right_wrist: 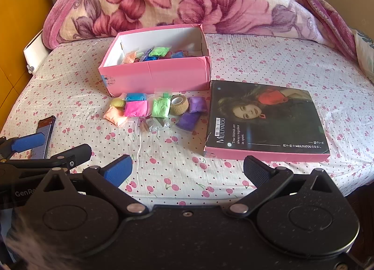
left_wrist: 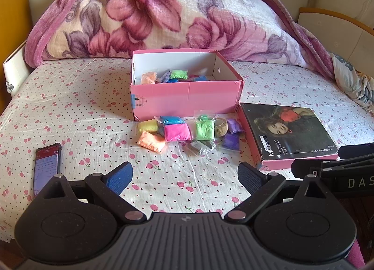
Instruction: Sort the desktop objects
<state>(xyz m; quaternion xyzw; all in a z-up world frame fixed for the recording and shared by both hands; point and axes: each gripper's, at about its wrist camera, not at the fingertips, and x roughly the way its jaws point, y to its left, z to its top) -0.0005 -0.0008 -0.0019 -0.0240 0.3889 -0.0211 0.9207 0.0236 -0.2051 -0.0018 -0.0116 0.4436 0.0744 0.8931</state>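
Two purple packets, one tape roll

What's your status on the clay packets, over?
Left gripper and right gripper open, empty, short of the pile. Some packets in pink box; loose packets and tape roll lie before it. Nothing in the way.

Left gripper spread wide above cherry-print sheet. Ahead, clay packets heaped beside pink box.

Packets before box; lid right.
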